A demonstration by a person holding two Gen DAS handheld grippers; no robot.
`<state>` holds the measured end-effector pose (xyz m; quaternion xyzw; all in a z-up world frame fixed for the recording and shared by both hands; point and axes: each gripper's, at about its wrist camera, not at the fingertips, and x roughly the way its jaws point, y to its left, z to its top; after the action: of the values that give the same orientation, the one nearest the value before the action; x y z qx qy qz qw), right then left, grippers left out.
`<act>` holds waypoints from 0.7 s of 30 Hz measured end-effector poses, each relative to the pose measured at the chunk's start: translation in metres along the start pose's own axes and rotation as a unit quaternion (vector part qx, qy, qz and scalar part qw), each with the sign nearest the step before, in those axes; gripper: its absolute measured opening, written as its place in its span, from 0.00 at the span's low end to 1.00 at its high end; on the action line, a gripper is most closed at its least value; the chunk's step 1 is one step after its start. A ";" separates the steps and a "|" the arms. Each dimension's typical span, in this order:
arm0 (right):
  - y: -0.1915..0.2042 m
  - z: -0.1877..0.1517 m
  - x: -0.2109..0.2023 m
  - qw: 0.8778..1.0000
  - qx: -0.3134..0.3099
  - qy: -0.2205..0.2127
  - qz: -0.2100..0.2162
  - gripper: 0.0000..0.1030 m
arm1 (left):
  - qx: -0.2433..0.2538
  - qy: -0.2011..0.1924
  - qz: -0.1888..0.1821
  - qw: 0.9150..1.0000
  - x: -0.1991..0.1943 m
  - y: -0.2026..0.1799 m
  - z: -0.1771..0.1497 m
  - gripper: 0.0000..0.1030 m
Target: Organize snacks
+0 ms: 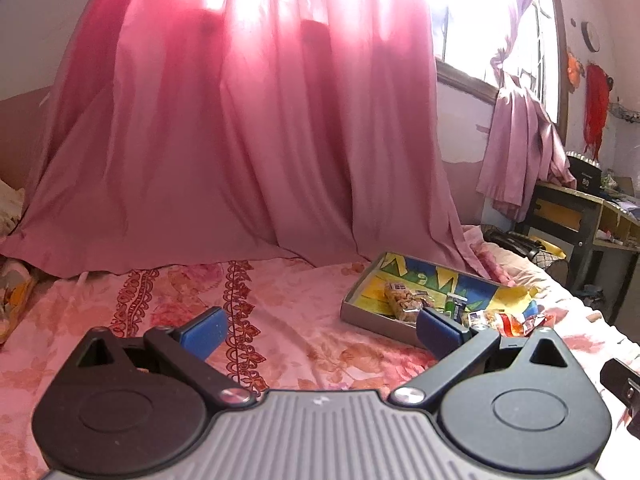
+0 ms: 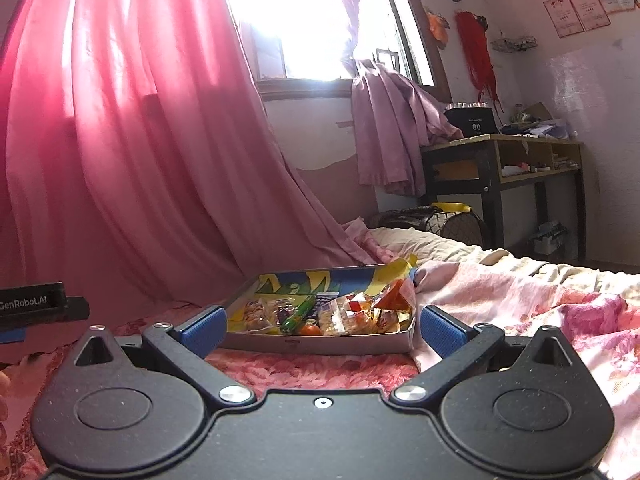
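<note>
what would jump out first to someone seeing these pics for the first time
The big pink curtain glowing with window light fills the background behind the bed. On the floral bedsheet sits a shallow colourful box packed with snack packets, straight ahead of the open right gripper. The left gripper is open too, with the box off to its right.

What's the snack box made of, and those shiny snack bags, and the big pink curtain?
The box looks like thin cardboard: flat grey outer walls, a printed colourful inside, a torn, bent yellow corner. The snack bags seem to be glossy plastic or foil film, since they crinkle and glint. The curtain looks like thin woven cloth with a slight sheen: it hangs in soft folds and daylight glows through it.
</note>
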<state>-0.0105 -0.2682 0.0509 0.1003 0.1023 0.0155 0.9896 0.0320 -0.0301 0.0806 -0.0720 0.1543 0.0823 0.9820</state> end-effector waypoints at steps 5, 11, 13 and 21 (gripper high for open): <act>0.004 -0.001 -0.013 1.000 -0.002 -0.002 0.000 0.99 | 0.007 -0.007 0.006 1.000 -0.022 0.003 -0.009 1.00; 0.007 -0.004 -0.023 1.000 0.000 0.009 0.001 0.99 | 0.014 -0.006 0.012 1.000 -0.045 0.008 -0.022 1.00; 0.007 -0.005 -0.027 1.000 0.005 0.015 0.000 0.99 | 0.016 -0.003 0.013 1.000 -0.052 0.011 -0.025 1.00; 0.007 -0.008 -0.037 1.000 0.008 0.018 -0.007 0.99 | -0.005 0.013 0.016 1.000 -0.063 0.023 -0.034 1.00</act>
<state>-0.0483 -0.2613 0.0524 0.1069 0.1209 0.0094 0.9868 -0.0413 -0.0221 0.0662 -0.0754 0.1677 0.0980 0.9781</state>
